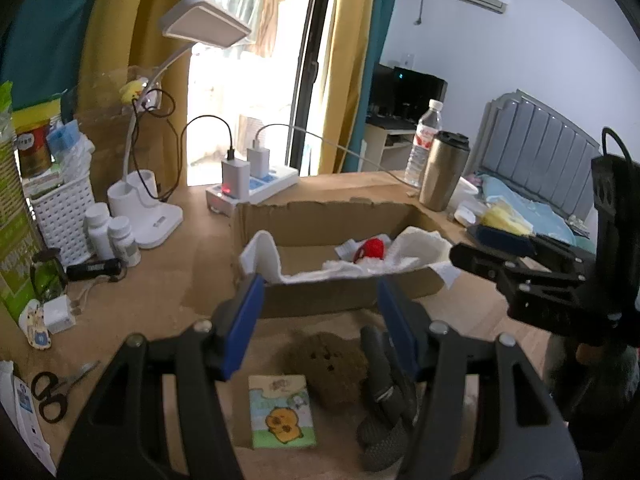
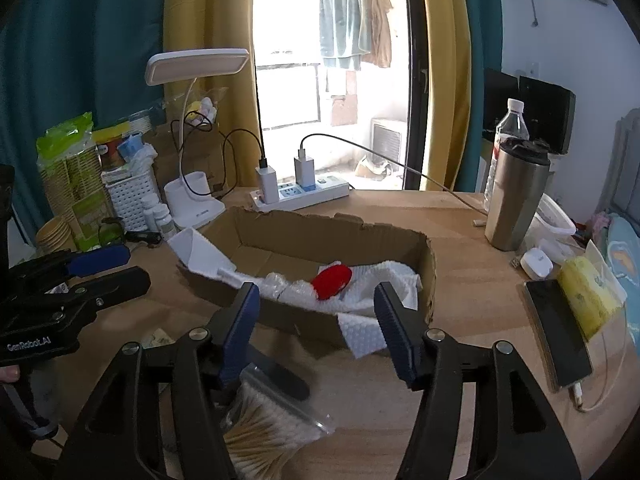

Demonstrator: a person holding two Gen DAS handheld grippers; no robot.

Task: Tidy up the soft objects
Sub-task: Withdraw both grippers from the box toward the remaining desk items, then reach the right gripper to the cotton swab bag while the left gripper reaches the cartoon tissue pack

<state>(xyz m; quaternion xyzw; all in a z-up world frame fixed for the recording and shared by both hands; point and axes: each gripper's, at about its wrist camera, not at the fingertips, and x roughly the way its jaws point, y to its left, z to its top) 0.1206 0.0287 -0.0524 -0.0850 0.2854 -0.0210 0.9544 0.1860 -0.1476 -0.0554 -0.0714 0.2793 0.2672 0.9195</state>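
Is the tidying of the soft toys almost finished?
Partly. Done: a red soft thing lies on white padding in the cardboard box. In hand: nothing; the left gripper and right gripper are both open. Left: the brown plush bear and a grey fabric piece remain on the table.
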